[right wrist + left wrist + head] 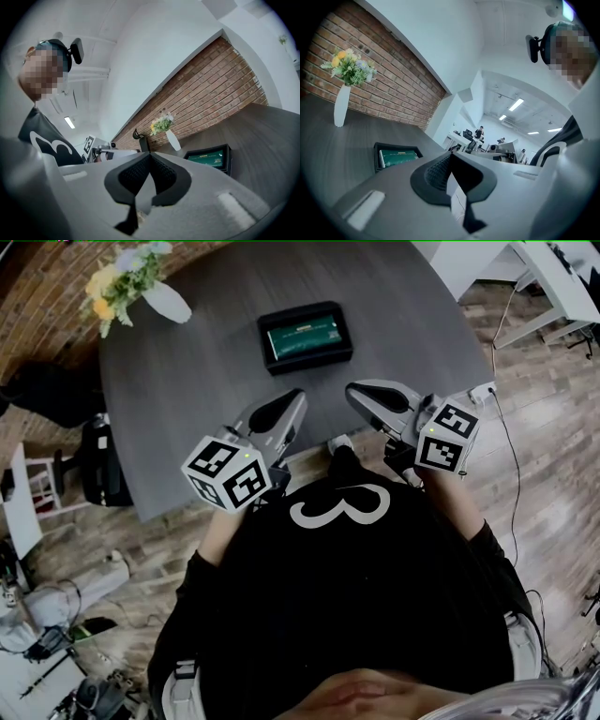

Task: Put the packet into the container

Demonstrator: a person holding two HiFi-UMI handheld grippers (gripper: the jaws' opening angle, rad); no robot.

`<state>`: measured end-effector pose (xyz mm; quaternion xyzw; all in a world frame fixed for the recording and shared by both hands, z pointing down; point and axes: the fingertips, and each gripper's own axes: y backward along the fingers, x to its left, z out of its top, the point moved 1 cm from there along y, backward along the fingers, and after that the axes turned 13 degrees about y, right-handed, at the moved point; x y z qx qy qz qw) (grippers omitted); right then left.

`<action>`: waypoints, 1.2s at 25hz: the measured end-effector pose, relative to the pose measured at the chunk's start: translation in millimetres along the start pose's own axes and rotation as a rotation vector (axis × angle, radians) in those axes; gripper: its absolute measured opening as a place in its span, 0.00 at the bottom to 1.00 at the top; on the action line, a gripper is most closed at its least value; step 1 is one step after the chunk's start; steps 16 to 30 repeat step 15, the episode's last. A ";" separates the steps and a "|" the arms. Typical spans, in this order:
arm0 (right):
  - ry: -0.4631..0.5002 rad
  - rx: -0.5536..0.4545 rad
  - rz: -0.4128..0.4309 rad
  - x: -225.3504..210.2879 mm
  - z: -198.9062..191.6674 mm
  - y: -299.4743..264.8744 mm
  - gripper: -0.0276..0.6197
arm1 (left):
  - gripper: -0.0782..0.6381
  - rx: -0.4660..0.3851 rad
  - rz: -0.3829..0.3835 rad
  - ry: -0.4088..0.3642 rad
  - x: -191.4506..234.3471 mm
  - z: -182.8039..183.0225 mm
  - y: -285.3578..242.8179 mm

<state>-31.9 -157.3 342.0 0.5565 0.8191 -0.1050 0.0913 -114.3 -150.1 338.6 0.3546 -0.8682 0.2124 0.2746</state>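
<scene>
A green packet (303, 338) lies flat inside a black rectangular container (306, 360) near the middle of the grey table. It also shows in the left gripper view as the packet (399, 157) in the container (379, 149), and in the right gripper view as the packet (209, 159) in the container (228, 158). My left gripper (294, 397) and right gripper (354, 393) hover side by side over the table's near edge, short of the container. Both are shut with nothing between their pads (437, 171) (161, 174).
A white vase of flowers (155, 289) lies toward the table's (187, 399) far left corner. Wooden floor surrounds the table, with a black chair (94, 465) at the left and white desks (553, 287) at the far right. People stand in the distant room (479, 132).
</scene>
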 end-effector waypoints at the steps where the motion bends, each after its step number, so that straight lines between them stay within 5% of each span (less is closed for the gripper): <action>1: 0.002 -0.001 -0.001 0.0 0.1 0.0 0.05 | 0.12 -0.003 -0.001 -0.004 1.0 -0.4 0.0; 30: 0.009 -0.009 -0.020 -5.4 0.8 3.5 0.05 | 0.12 -0.003 0.010 0.002 3.4 0.6 -1.4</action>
